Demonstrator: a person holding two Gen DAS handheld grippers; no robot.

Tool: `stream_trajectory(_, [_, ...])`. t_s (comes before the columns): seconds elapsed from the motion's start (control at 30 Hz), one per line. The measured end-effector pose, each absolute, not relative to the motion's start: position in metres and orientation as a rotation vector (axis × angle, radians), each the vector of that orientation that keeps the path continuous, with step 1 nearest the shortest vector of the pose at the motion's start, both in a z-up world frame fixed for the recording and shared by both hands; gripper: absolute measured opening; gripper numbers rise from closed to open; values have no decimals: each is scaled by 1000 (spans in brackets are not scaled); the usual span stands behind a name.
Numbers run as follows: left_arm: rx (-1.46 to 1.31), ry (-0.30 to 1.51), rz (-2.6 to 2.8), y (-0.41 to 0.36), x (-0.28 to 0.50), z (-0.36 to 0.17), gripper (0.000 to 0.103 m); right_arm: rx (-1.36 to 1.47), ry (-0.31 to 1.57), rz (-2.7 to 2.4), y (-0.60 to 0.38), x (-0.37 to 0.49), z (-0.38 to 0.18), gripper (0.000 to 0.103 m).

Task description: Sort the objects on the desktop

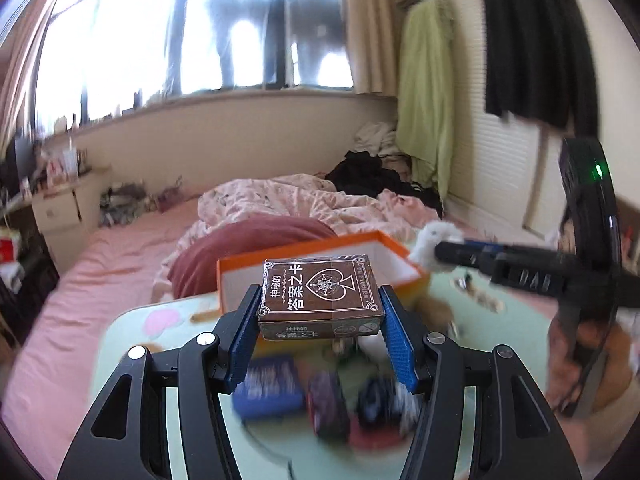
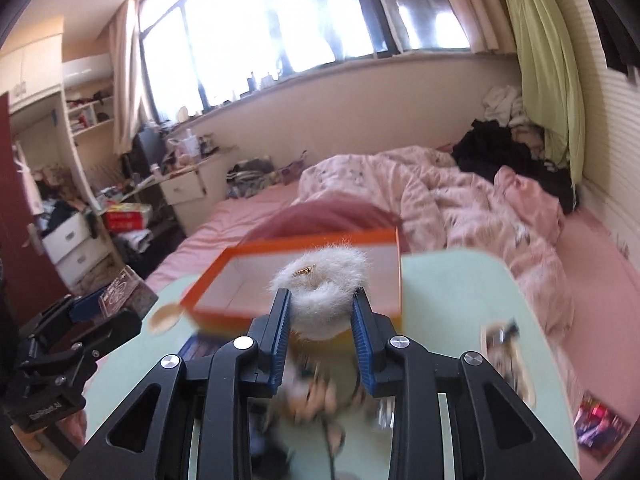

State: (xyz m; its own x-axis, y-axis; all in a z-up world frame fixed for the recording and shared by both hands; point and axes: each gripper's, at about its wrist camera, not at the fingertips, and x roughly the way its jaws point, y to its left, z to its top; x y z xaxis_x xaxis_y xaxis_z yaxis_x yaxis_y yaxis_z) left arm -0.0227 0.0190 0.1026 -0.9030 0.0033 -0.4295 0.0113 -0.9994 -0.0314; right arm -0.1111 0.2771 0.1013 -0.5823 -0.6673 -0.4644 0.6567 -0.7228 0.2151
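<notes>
The open box (image 2: 304,280) stands on the table (image 2: 452,296), with the bed (image 2: 248,220) behind it.

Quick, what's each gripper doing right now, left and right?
Left gripper: closed on the brown card box.
Right gripper: closed on the white fluffy scrunchie.

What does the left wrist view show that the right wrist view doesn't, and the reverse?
Left wrist only: the brown card box's printed top, gripped in the left hand-held gripper, and a black garment hanging on the wall.
Right wrist only: the white fluffy item's gold clip, the right hand-held gripper shut on it, and white shelves.
Both: the empty orange box on the green table, and the pink bed.
</notes>
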Motion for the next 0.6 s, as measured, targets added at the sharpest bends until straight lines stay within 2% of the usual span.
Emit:
stream_trajectory(0.07, [730, 127, -3034, 10, -59, 101, 58, 713, -9, -2294, 260, -129, 98, 32])
stream_trajectory(0.1, [771, 165, -3023, 5, -73, 96, 58, 757, 8, -2281, 250, -140, 92, 40])
stream_trajectory(0.17, [980, 268, -2948, -2, -105, 76, 68, 903, 76, -2238, 232, -155, 72, 62])
stream_trajectory(0.2, [1121, 363, -2906, -6, -120, 61, 68, 899, 110, -2255, 227, -156, 66, 59])
stream_trajectory(0.23, [1132, 449, -2914, -9, -123, 54, 68, 871, 184, -2317, 225, -153, 61, 60])
stream_trajectory(0.3, [985, 420, -2937, -6, -111, 53, 71, 842, 213, -2319, 224, -148, 57, 61])
stream_trajectory(0.43, [867, 344, -2953, -2, -90, 65, 71, 770, 68, -2301, 244, -137, 64, 64])
stream_trajectory(0.5, [780, 347, -2994, 0, -68, 77, 76, 721, 29, -2305, 257, -122, 69, 78])
stream_trajectory(0.53, [773, 345, -3013, 2, -57, 82, 84, 707, 12, -2301, 263, -113, 72, 82])
stream_trajectory(0.57, [780, 338, -3027, 5, -51, 84, 85, 697, -5, -2294, 270, -103, 72, 86])
stream_trajectory(0.6, [814, 306, -3046, 12, -38, 85, 85, 683, -16, -2284, 278, -91, 71, 86])
